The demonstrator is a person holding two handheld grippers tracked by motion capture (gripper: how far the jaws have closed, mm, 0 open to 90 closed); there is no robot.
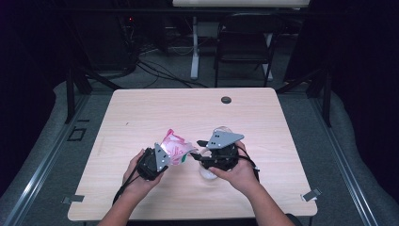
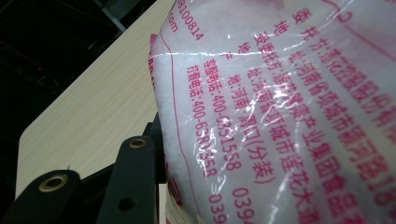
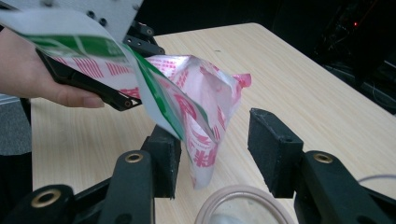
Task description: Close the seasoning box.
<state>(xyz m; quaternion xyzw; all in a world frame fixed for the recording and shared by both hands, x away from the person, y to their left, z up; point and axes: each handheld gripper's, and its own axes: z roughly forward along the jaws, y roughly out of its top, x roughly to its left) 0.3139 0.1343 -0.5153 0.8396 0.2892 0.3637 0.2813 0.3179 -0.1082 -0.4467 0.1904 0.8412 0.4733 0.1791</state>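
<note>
The left claw (image 1: pixel 165 157) is clenched on a pink-and-white printed bag (image 1: pixel 176 147), holding it tilted above the counter (image 1: pixel 141 113), its open corner hanging down. The right claw (image 3: pixel 214 158) is released, jaws spread on either side of that hanging corner, just above the rim of a clear jar (image 3: pixel 243 203) standing on the counter.

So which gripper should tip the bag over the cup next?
Left, probably. The left gripper already clamps the bag, tilted with its corner hanging above the cup. The right gripper stands open beside that corner, close over the cup.
</note>
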